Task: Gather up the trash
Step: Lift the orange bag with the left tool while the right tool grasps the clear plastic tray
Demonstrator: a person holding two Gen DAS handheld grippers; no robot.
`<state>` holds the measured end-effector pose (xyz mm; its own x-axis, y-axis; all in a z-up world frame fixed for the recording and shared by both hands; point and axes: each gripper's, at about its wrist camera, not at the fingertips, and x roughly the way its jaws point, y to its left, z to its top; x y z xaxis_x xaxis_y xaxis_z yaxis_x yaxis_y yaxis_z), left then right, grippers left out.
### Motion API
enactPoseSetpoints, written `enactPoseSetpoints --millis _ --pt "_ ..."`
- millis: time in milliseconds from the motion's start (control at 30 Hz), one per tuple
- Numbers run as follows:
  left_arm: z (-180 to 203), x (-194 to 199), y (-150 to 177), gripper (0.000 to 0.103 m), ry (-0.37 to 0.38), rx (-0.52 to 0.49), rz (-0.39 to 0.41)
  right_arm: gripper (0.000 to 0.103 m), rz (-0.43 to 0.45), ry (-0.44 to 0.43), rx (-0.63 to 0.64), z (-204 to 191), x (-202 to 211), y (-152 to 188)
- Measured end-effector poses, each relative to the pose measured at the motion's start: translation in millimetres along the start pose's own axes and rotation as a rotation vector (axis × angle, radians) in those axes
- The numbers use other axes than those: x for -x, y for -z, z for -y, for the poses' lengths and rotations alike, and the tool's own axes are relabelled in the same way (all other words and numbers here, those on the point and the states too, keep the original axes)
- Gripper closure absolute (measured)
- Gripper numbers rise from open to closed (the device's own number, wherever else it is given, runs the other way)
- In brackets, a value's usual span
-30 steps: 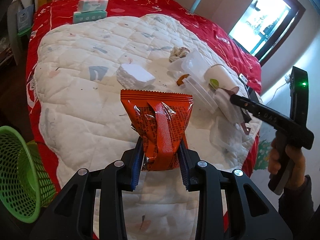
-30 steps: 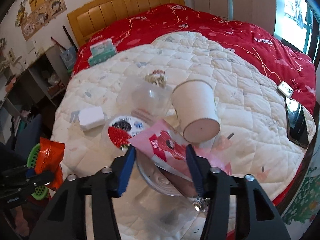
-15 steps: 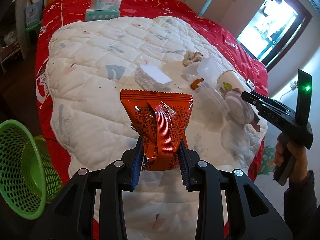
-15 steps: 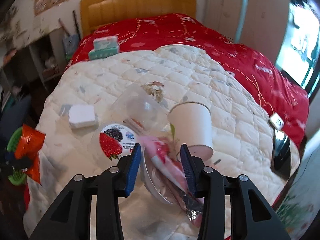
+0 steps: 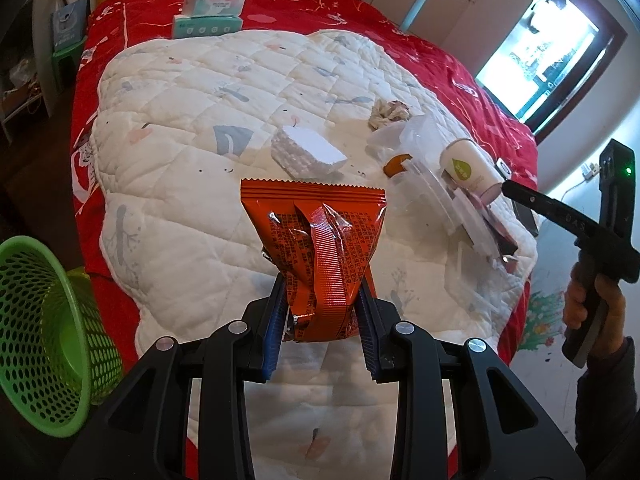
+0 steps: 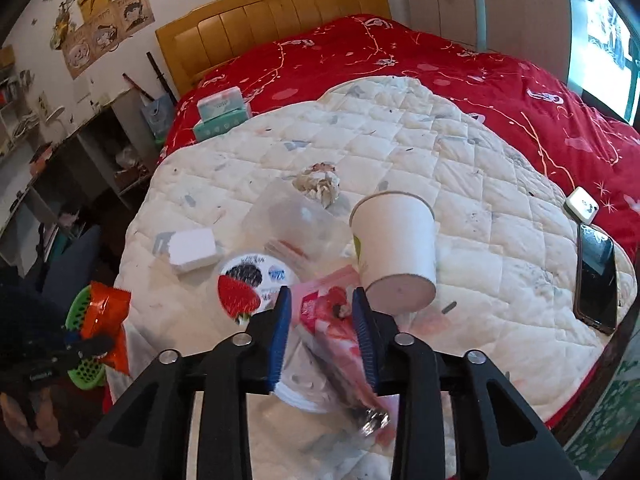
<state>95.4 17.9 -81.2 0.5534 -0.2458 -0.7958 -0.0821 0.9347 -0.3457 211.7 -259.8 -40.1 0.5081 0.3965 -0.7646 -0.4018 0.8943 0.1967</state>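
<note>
two pieces of trash are in hand and none shows inside the bin yet, so the job looks barely begun. far left in the left wrist view, the green perforated plastic basket sits on the floor beside the bed, tipped toward the camera, with nothing visible inside. next along, the left claw is clamped narrow on the crinkled orange foil snack wrapper, held up over the white quilted bed cover, near the basket but not yet above it. further right on the cover lie a white foam block, a crumpled ball of paper, clear plastic containers and a white paper cup on its side.

the right wrist view shows a round lid printed with a strawberry under that pile, then the right claw, closed tight on a pink printed plastic wrapper; whether the wrapper has left the bed i cannot tell. far right, a dark phone and a small white device rest at the bed's edge and are likely not trash.

left to do, as i judge it: drop both wrappers in the basket, then fetch the rest.
</note>
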Motion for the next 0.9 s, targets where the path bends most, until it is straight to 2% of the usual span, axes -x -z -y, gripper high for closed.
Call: enactPoseSetpoints --millis 33,133,200,267,400,467,533,633,800,900 --pt "2 0 0 0.071 0.002 -0.005 0.001 0.058 0.003 0.004 0.004 -1 2 3" --pt "2 2 1 0.071 0.003 -0.011 0.002 0.055 0.001 0.027 0.011 -2 10 14" --pt "3 3 0 0.071 0.002 -0.014 0.006 0.048 0.003 0.007 -0.015 -2 18 24" --pt "2 3 0 0.071 0.007 -0.011 0.008 0.029 0.006 -0.002 -0.014 -6 23 33" --pt "2 4 1 0.071 0.010 -0.016 0.006 0.022 -0.039 -0.028 0.017 -16 19 61" --pt "2 5 2 0.071 0.009 -0.017 0.006 0.021 -0.069 -0.015 0.061 -20 9 72" --pt "2 6 3 0.071 0.007 -0.017 0.008 0.019 -0.094 -0.033 0.085 -21 0 78" --pt "1 7 3 0.071 0.001 -0.014 0.009 0.012 -0.096 -0.027 0.128 -22 -13 81" --pt "-4 10 5 0.071 -0.011 -0.010 0.008 0.012 -0.144 -0.056 0.157 -23 -36 85" --pt "-10 12 6 0.071 -0.018 -0.001 0.008 0.031 -0.172 -0.054 0.162 -27 -43 90"
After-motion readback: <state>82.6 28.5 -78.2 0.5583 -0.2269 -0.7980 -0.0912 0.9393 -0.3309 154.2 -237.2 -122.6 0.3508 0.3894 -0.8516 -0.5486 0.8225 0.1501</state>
